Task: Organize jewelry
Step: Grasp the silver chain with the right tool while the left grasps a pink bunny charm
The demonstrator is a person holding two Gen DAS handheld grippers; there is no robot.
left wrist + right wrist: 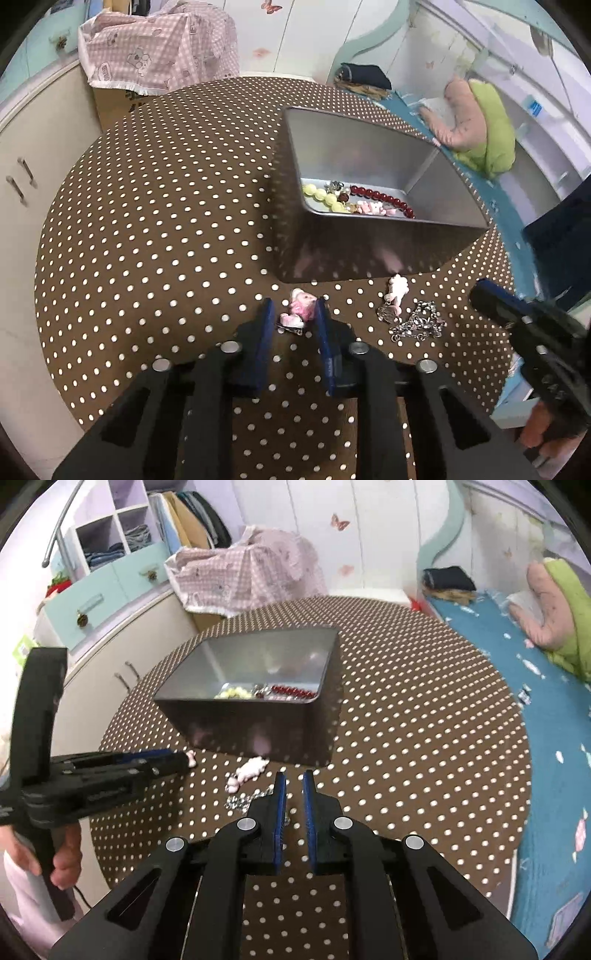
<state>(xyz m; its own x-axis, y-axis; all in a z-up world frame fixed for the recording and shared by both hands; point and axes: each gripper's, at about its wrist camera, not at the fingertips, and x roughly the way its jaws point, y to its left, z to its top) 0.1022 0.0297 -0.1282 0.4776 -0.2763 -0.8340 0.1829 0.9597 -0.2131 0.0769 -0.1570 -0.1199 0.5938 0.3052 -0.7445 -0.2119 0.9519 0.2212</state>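
Observation:
A metal tin (pixel 369 240) stands on the brown polka-dot table (pixel 147 221); inside lie a green bead bracelet (pixel 325 197), a red bead bracelet (pixel 384 201) and small pink pieces. It also shows in the right wrist view (pixel 258 723). My left gripper (pixel 293 314) is open, its fingers on either side of a pink charm (pixel 301 308) on the table. A white-pink charm (pixel 396 291) and a silver chain (pixel 419 325) lie to the right. My right gripper (pixel 293 786) is open and empty, just right of the silver chain (pixel 243 801).
A pink checked cloth (pixel 159 55) covers a box behind the table. A cream cabinet (pixel 33 155) stands to the left. A blue bed (pixel 517 664) with pink and green pillows (pixel 554 605) lies to the right.

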